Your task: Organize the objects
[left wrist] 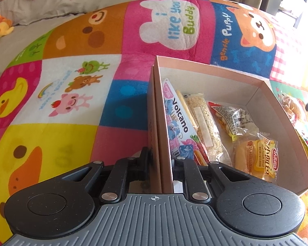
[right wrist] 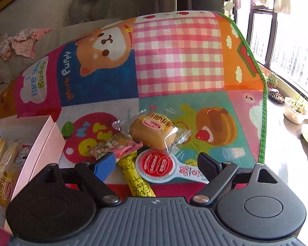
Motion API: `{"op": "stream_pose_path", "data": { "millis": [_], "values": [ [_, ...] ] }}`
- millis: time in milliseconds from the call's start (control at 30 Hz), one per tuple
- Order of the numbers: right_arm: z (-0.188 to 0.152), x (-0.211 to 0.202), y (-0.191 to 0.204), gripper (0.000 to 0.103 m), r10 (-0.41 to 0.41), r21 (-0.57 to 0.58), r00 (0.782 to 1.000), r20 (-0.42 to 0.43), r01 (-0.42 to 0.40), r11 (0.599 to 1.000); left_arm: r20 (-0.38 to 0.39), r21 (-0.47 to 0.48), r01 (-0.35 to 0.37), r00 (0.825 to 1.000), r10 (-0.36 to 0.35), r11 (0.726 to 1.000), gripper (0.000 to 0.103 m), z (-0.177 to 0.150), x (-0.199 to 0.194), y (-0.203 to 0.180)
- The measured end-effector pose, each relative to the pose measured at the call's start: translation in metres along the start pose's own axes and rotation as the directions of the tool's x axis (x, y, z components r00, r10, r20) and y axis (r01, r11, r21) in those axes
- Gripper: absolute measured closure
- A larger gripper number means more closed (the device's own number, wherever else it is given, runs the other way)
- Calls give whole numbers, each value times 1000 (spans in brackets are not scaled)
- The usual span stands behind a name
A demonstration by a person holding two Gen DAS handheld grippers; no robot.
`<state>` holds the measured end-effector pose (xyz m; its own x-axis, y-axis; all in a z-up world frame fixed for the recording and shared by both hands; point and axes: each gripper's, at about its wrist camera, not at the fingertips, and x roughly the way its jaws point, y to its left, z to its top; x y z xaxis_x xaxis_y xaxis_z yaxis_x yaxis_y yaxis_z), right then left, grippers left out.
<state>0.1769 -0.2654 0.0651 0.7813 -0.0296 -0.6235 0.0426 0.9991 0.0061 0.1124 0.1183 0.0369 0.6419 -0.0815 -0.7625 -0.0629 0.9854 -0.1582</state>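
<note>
Right tool lined up over the loose snack pile, left tool pinning the box

The right tool [right wrist: 157, 164] hangs with its jaws wide apart and nothing between the pads, and the leftover snacks sit right in front of it on the play mat [right wrist: 174, 51]. The yellow stick pack [right wrist: 136, 179] lies closest, its long axis running roughly along the tool's pointing line, with the flat round-headed red-and-white packet [right wrist: 160, 167] overlapping it; the clear-wrapped bread bun [right wrist: 154, 132] and a crinkly pink candy wrapper [right wrist: 117, 146] sit just past them. The cardboard box [left wrist: 225, 75] is off to that tool's left. The left tool [left wrist: 161, 162] is clamped on the box's near wall, so the right one is clearly nearer the pile. Inside the box: a glossy Volcano packet [left wrist: 179, 119], a grainy rice bar [left wrist: 203, 121] and another soft wrapped bun [left wrist: 254, 160].
</note>
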Motion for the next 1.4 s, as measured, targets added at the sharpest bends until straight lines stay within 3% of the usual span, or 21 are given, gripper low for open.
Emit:
{"op": "stream_pose_path", "data": {
  "millis": [100, 167, 233, 300, 333, 400, 500, 667, 933, 1067, 1233, 1333, 1400],
  "values": [
    [30, 41, -9, 8, 37, 83, 999, -37, -34, 996, 1, 6, -9, 1000, 9, 1000, 86, 0, 0, -2],
    [41, 75, -15, 5, 39, 143, 994, -105, -24, 989, -2, -1, -11, 1000, 11, 1000, 86, 0, 0, -2],
    [40, 101, -15, 5, -21, 124, 988, -151, 40, 992, -4, -7, -14, 1000, 14, 1000, 86, 1, 0, -2],
    [34, 107, -20, 5, 5, 113, 986, -165, 14, 994, -3, -4, -12, 1000, 12, 1000, 86, 1, 0, -2],
    [32, 103, -23, 6, 20, 118, 986, -165, 0, 993, -2, -2, -9, 1000, 9, 1000, 86, 1, 0, -2],
    [25, 88, -33, 18, 67, 137, 983, -168, -44, 990, -4, -8, -2, 1000, 2, 1000, 86, 1, 0, 0],
    [7, 62, -44, 20, 34, 128, 986, -161, -13, 992, -2, -22, 2, 1000, -2, 1000, 86, 2, 0, 1],
    [-28, 15, -67, 24, 110, 254, 975, -192, -59, 965, 7, -38, 23, 1000, -22, 999, 86, -1, -2, 6],
    [-84, -62, -36, 24, 275, 345, 937, -216, -190, 919, 7, -39, 22, 1000, -22, 999, 86, -2, -2, 6],
    [-97, -89, -9, 23, 316, 259, 913, -259, -249, 933, 6, -37, 25, 1000, -25, 999, 86, -2, -2, 6],
    [-60, -102, -12, 9, 213, 133, 971, -106, -199, 971, 7, -35, 24, 1000, -24, 999, 86, -3, -2, 6],
    [-28, -62, -33, 7, 148, 149, 986, -83, -135, 980, 7, -36, 24, 1000, -23, 999, 86, -3, -2, 6],
    [-16, -28, -44, 13, 82, 158, 992, -95, -66, 985, 7, -36, 24, 1000, -24, 999, 86, -3, -2, 6]
  ]
}}
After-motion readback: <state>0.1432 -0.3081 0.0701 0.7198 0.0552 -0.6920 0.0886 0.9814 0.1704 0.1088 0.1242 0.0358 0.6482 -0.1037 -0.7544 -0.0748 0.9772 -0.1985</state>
